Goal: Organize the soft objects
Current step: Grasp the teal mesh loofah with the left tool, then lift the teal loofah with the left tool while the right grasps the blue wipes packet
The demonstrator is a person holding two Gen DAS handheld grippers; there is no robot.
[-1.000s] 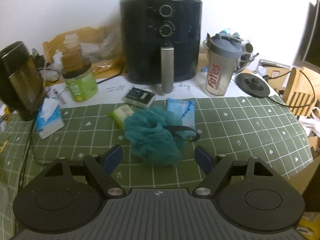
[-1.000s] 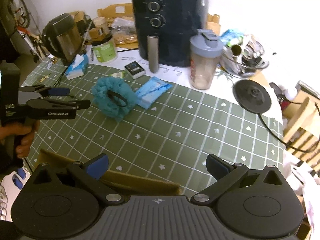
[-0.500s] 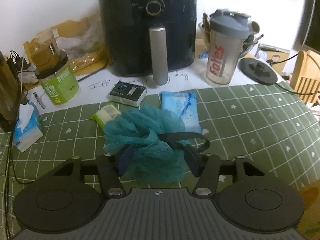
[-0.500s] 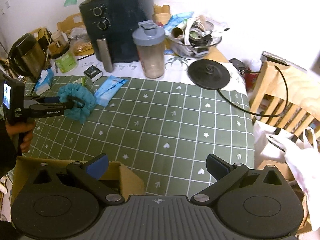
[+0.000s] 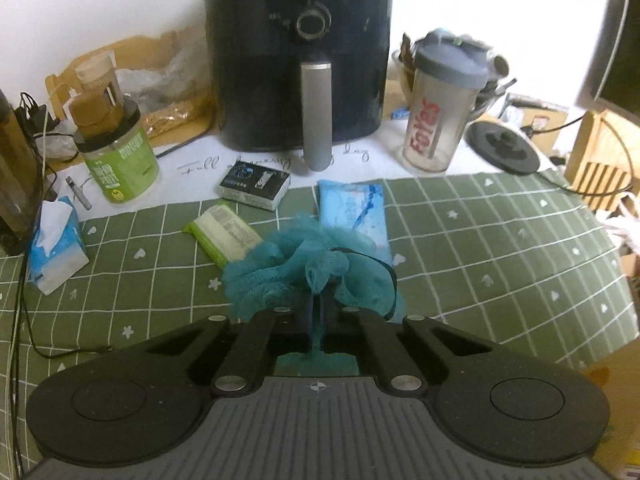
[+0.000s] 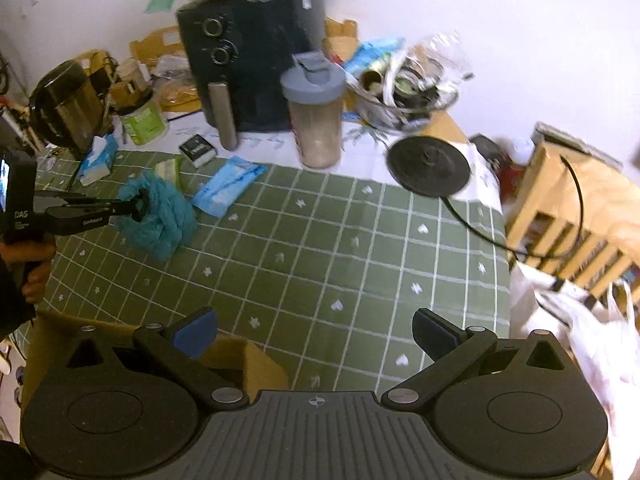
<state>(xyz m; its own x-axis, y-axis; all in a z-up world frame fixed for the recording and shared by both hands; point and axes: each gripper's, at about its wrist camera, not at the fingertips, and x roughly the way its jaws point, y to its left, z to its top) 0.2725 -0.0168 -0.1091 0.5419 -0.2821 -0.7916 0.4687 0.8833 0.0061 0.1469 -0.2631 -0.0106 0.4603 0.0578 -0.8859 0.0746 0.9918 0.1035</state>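
A teal mesh bath sponge (image 5: 276,276) with a black loop lies on the green checked tablecloth (image 5: 480,248). My left gripper (image 5: 318,304) is shut on the teal bath sponge, mesh bunched between its pads. The right wrist view has the same sponge (image 6: 160,216) at the left, with the left gripper (image 6: 138,204) clamped on it and a hand holding that gripper. A blue wipes pack (image 5: 354,216) and a green wipes pack (image 5: 224,236) lie just behind the sponge. My right gripper (image 6: 314,330) is open over the near table edge, nothing between its fingers.
A dark air fryer (image 5: 300,52), a shaker bottle (image 5: 440,108), a green jar (image 5: 118,156), a small dark box (image 5: 256,186) and a tissue pack (image 5: 54,244) crowd the back. A cardboard box (image 6: 240,360) sits below my right gripper. A kettle base (image 6: 428,164) and cord lie at the right.
My left gripper moved forward over the teal sponge and shut on it. The right gripper's view swung right across the table; it stayed open.
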